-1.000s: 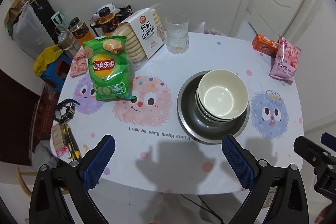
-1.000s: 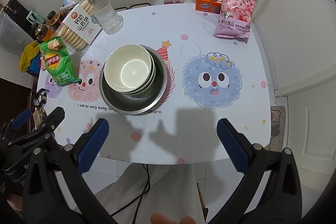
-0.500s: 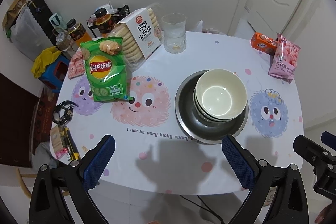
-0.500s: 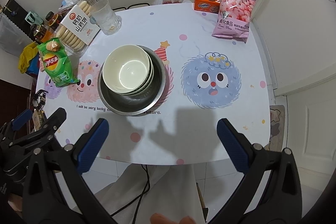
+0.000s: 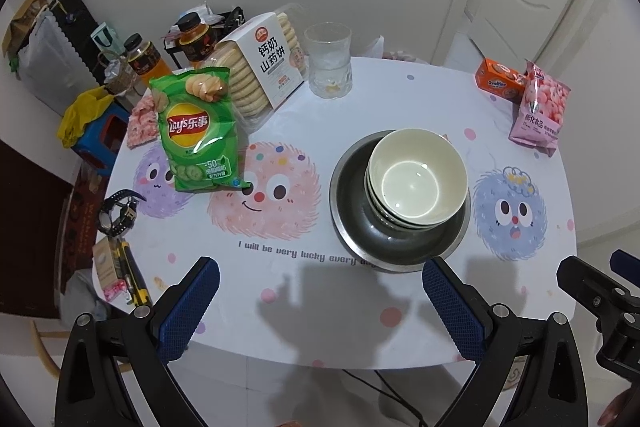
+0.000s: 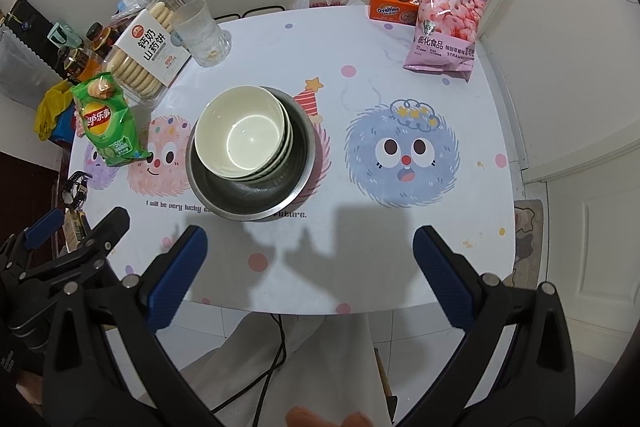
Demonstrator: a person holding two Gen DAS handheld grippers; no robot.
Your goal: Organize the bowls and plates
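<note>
Both tongs hang above the near edge of the bench, spread wide and holding nothing: the left tongs (image 5: 320, 303) frame the stretch of bench in front of the dishes, and the right tongs (image 6: 310, 267) sit over the printed cloth to the right of them. Neither touches anything.

The cream bowls (image 6: 244, 133) are nested one inside another, at least three rims showing, and the whole stack sits inside a metal basin (image 6: 256, 195) near the middle of the bench (image 6: 400, 247). The stack leans toward the basin's far-left side rather than resting centred. No loose plate or bowl shows anywhere else in either view.

Judged from this, the gathering appears finished, or close to it: every dish in sight is already in one pile. What may remain is carrying the basin to wherever it belongs, though the pictures show no such place.

Snacks stand well apart from the dishes: a green crisp bag (image 5: 196, 131) and a biscuit box (image 5: 262, 67) on the left, a glass tumbler (image 5: 329, 65) behind, and a pink snack bag (image 6: 446, 27) at the far right corner.
</note>
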